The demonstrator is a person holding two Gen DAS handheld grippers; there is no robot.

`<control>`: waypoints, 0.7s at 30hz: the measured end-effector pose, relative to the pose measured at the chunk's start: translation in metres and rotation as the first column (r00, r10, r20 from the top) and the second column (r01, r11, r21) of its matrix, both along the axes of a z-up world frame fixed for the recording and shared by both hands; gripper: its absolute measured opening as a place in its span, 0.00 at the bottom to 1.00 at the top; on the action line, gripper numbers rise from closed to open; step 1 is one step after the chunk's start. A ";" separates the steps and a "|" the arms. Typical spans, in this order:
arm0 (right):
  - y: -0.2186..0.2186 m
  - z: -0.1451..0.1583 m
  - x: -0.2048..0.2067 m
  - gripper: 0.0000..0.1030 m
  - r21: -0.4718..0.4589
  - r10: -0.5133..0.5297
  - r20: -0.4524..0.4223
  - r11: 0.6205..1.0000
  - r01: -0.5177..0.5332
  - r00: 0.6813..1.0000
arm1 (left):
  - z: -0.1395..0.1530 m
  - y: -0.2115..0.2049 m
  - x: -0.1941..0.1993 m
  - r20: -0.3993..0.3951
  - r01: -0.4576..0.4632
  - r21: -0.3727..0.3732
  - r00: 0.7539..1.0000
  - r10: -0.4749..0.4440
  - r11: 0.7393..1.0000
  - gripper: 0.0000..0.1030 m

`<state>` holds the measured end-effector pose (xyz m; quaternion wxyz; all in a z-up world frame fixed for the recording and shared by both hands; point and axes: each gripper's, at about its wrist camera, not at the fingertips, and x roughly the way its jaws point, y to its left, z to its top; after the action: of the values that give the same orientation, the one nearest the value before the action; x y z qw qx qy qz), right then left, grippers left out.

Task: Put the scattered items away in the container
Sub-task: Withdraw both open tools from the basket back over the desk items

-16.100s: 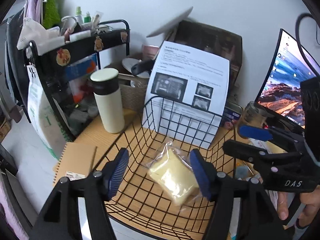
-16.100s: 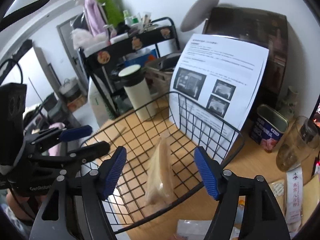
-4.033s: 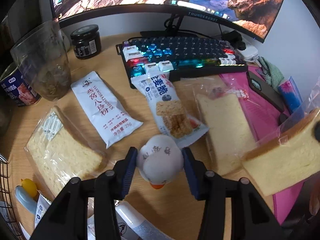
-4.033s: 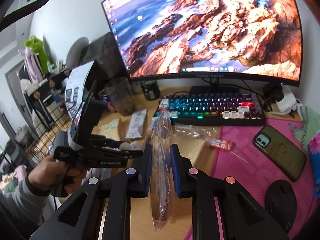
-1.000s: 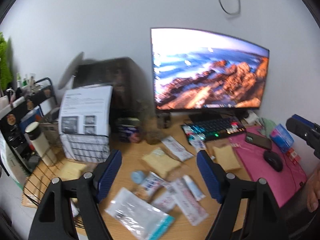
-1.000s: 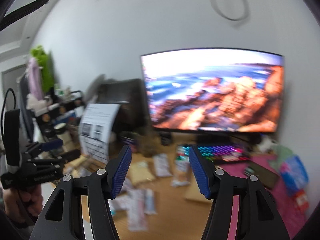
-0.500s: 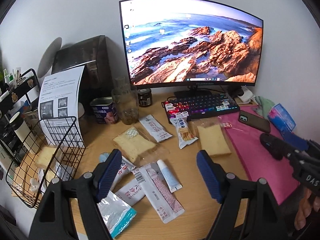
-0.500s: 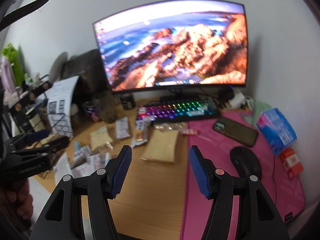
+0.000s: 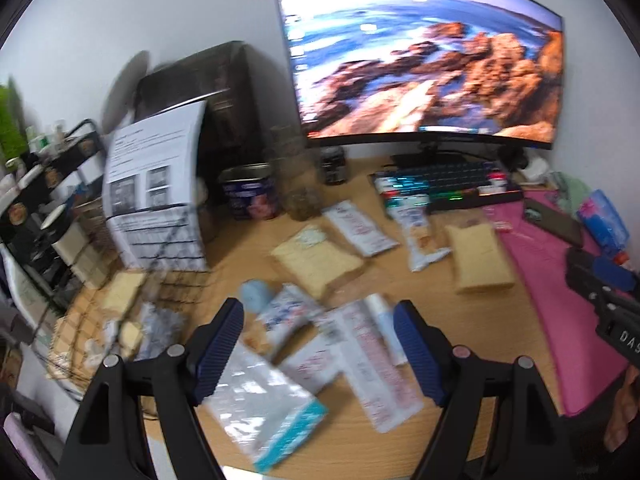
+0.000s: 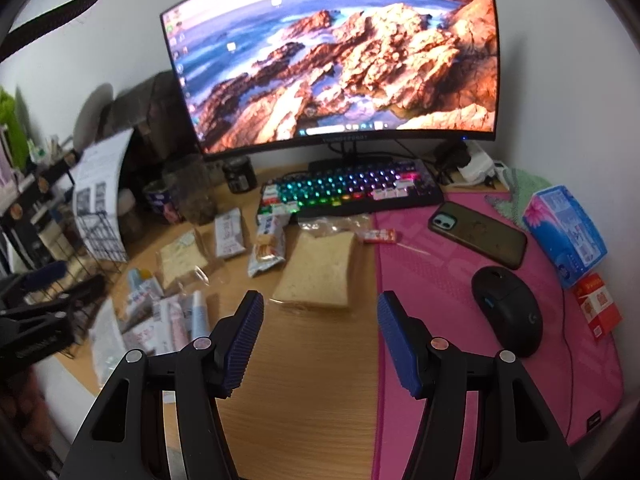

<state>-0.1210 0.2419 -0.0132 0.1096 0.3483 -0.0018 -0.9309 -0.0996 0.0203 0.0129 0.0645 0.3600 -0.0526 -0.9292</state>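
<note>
Both claws empty, jaws apart: left claw (image 9: 318, 344) hangs over the sachet pile, right claw (image 10: 320, 342) over bare counter (image 10: 312, 392) just short of the bagged bread slice (image 10: 316, 270). Wire basket (image 9: 168, 268) sits at the left end of the counter; it already holds a bread slice (image 9: 122, 292) plus some small pieces too blurred to name. Still loose: second bagged slice (image 9: 316, 264) mid-counter, white sachet (image 9: 360, 232) and snack-bar pack (image 10: 266, 250) near the keyboard (image 10: 352, 188), small tube (image 9: 386, 328), long white sachets (image 9: 380, 364), a foil pouch with a teal edge (image 9: 264, 412) nearest the left claw, and a pale blue thing (image 9: 256, 294) that I can't identify. My read on handling: everything is light. Bread is soft and crushes, and its clear bag is slick and loose, so pinch the film tail or take the slice edge-on with minimal squeeze. Flat sachets lie flush on the wood, so catch a raised corner or an end that rides over a neighbour, not the middle. Foil pouch is likely slippery and floppy; grab a sealed edge. Tube is round and may roll, so clamp across the body. Phone (image 10: 478, 232), mouse (image 10: 508, 310) and tissue pack (image 10: 566, 232) on the pink mat (image 10: 460, 360) look like desk kit, not clutter.
</note>
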 end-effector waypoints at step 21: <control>-0.066 -0.027 -0.020 0.58 0.041 0.136 0.080 0.989 -0.139 0.988 | -0.059 -0.064 0.015 0.258 -0.052 0.054 0.966 0.036 0.997 0.78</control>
<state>-0.1414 0.1756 -0.0403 0.1654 0.3857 0.0394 -0.9068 -0.0846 -0.0438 -0.0463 0.0669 0.4800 -0.0244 -0.8743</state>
